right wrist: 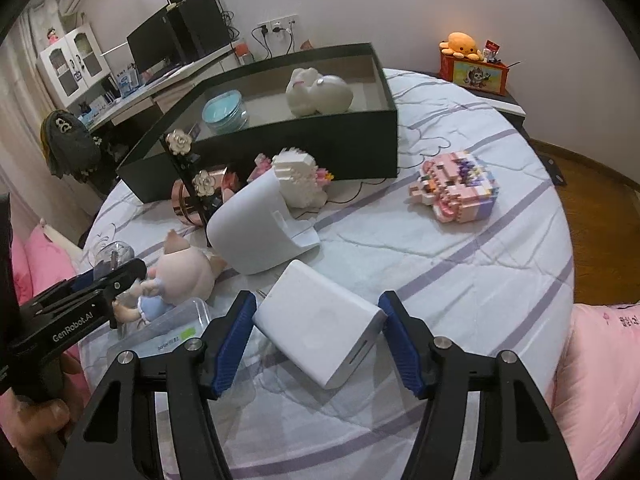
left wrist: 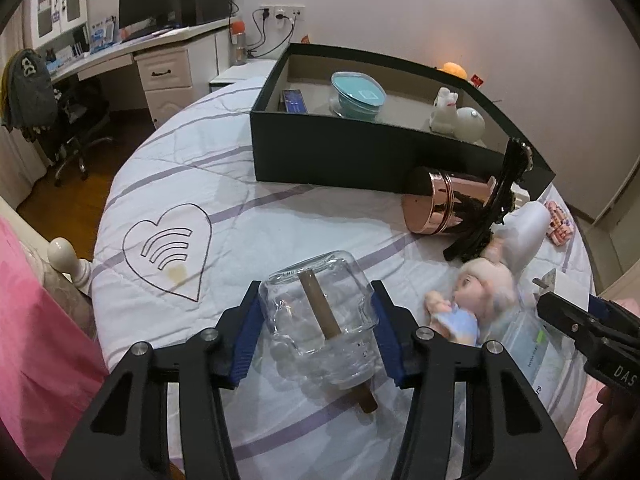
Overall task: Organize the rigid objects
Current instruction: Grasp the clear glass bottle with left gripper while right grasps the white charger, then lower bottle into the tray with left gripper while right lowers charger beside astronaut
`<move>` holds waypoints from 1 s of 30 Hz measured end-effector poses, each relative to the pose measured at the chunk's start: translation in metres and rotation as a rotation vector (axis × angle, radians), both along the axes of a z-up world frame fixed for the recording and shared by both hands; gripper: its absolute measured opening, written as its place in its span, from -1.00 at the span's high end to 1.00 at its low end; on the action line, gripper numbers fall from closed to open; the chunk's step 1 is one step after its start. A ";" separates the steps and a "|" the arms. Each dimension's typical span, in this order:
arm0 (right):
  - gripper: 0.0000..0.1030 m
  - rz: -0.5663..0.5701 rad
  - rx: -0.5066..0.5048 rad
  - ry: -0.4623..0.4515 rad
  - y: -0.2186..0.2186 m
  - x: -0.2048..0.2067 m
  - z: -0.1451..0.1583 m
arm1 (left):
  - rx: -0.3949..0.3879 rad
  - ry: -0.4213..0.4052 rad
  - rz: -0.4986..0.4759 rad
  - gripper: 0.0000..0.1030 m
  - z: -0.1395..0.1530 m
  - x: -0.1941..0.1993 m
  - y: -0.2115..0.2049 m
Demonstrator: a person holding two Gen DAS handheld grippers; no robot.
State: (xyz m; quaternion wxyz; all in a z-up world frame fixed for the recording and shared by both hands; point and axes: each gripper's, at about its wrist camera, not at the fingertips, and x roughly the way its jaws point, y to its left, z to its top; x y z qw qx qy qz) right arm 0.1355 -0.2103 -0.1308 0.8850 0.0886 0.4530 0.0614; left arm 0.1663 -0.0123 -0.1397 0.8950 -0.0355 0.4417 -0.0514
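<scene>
With my left gripper clamping the slick glass jar and my right gripper open around the white charger, I risk the jar slipping out.

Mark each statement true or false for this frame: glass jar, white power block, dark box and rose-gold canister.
1. The left gripper brackets the glass jar. True.
2. The dark box holds nothing. False: a teal bowl and a white rabbit figure sit inside.
3. The right gripper is open around the white power block. True.
4. The rose-gold canister stands upright inside the box. False: it lies on its side on the bedspread, outside the box.
</scene>
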 end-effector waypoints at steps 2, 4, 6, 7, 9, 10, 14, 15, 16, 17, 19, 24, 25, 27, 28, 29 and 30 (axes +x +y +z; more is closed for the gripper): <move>-0.26 -0.005 0.004 -0.003 -0.003 -0.001 0.002 | -0.004 -0.004 0.003 -0.01 0.002 -0.001 0.002; -0.26 -0.007 0.004 -0.006 -0.005 -0.002 0.003 | -0.004 -0.010 0.002 -0.01 0.005 -0.002 0.004; -0.26 -0.010 0.010 -0.013 -0.006 -0.002 0.006 | -0.005 -0.020 0.001 -0.01 0.009 -0.004 0.005; -0.26 -0.010 0.010 -0.016 -0.006 -0.003 0.007 | -0.005 -0.026 0.001 -0.01 0.012 -0.005 0.006; -0.26 -0.010 0.010 -0.026 -0.008 -0.004 0.011 | -0.007 -0.039 0.002 -0.01 0.018 -0.007 0.007; -0.26 -0.010 0.010 -0.032 -0.009 -0.004 0.014 | -0.008 -0.044 0.003 -0.01 0.020 -0.007 0.008; -0.26 -0.011 0.010 -0.048 -0.010 -0.003 0.022 | -0.015 -0.061 0.004 -0.01 0.029 -0.008 0.012; -0.26 -0.012 0.013 -0.052 -0.011 -0.004 0.023 | -0.017 -0.064 0.003 -0.01 0.032 -0.007 0.013; -0.26 -0.013 0.016 -0.057 -0.012 -0.003 0.025 | -0.018 -0.068 0.003 -0.01 0.034 -0.007 0.013; -0.26 -0.012 0.016 -0.060 -0.012 -0.003 0.027 | -0.018 -0.074 0.003 -0.01 0.036 -0.006 0.013; -0.26 -0.009 0.013 -0.073 -0.012 -0.001 0.032 | -0.027 -0.082 -0.002 -0.01 0.043 -0.004 0.013; -0.26 0.011 0.006 -0.123 -0.008 0.010 0.056 | -0.028 -0.124 -0.020 -0.01 0.064 0.006 0.009; -0.26 0.017 0.003 -0.135 -0.007 0.014 0.062 | -0.031 -0.134 -0.022 -0.01 0.069 0.010 0.008; -0.26 0.028 -0.006 -0.159 -0.006 0.022 0.072 | -0.032 -0.158 -0.026 -0.01 0.081 0.018 0.006; -0.26 0.032 -0.008 -0.170 -0.005 0.026 0.077 | -0.034 -0.172 -0.030 -0.01 0.088 0.024 0.005; -0.26 0.040 -0.014 -0.187 -0.004 0.034 0.085 | -0.036 -0.181 -0.033 -0.01 0.093 0.029 0.005; -0.26 0.045 -0.019 -0.197 -0.003 0.039 0.090 | -0.036 -0.193 -0.037 -0.01 0.099 0.035 0.003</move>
